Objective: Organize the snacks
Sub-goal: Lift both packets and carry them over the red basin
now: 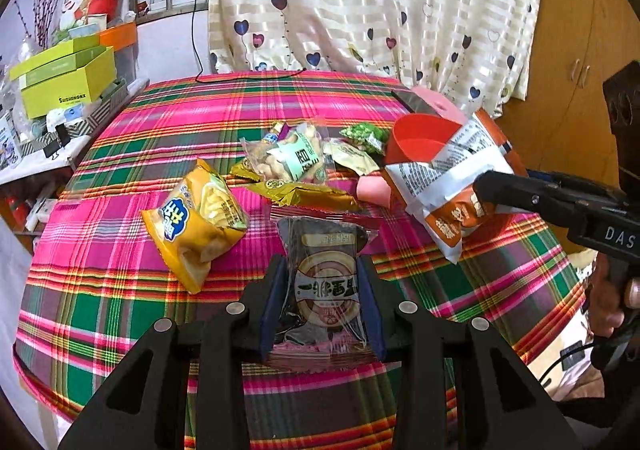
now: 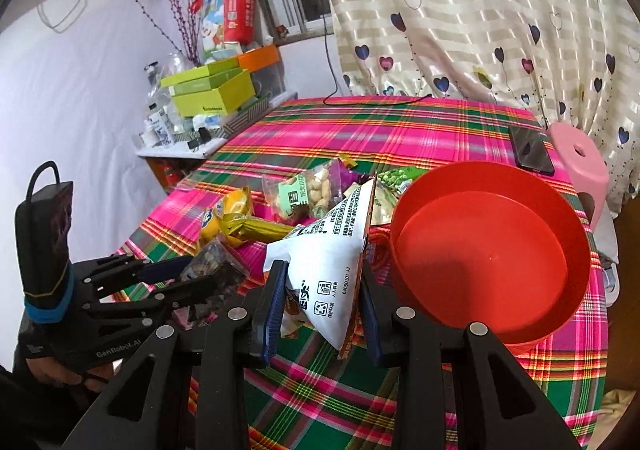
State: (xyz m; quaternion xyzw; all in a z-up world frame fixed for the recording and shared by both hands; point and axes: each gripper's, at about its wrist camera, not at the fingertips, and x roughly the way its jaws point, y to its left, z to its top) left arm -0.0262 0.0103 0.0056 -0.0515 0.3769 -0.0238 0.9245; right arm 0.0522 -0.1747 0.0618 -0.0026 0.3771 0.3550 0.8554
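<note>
My left gripper [image 1: 322,290] was clamped on a dark clear-wrapped snack packet [image 1: 326,282], both blue pads pressed against its sides, the packet lifted above the plaid tablecloth [image 1: 120,302] at the 6 o'clock edge of the table. My right gripper [image 2: 320,302] was closed on an orange-and-white snack bag [image 2: 332,270], which hung tilted between its pads, printed white back facing the camera. In the left wrist view that same bag [image 1: 444,186] sat at about 3 o'clock, in front of the red bowl [image 1: 416,138].

From the right wrist camera, the red bowl [image 2: 492,250] stood at 3 o'clock from the held bag, just beside it; whether they touched I could not tell. A black phone [image 2: 532,150] lay beyond the bowl at 1 o'clock, near a pink stool [image 2: 580,162].

The loose snacks lay around the table's middle: a yellow chip bag [image 1: 196,218] at 10 o'clock from my left gripper, a gold wrapper [image 1: 304,194] at 12 o'clock, a clear nut packet [image 1: 288,158] behind it, and a green pea packet [image 1: 366,134] at 1 o'clock. Green boxes [image 1: 64,78] were stacked on a side shelf at 10 o'clock.
</note>
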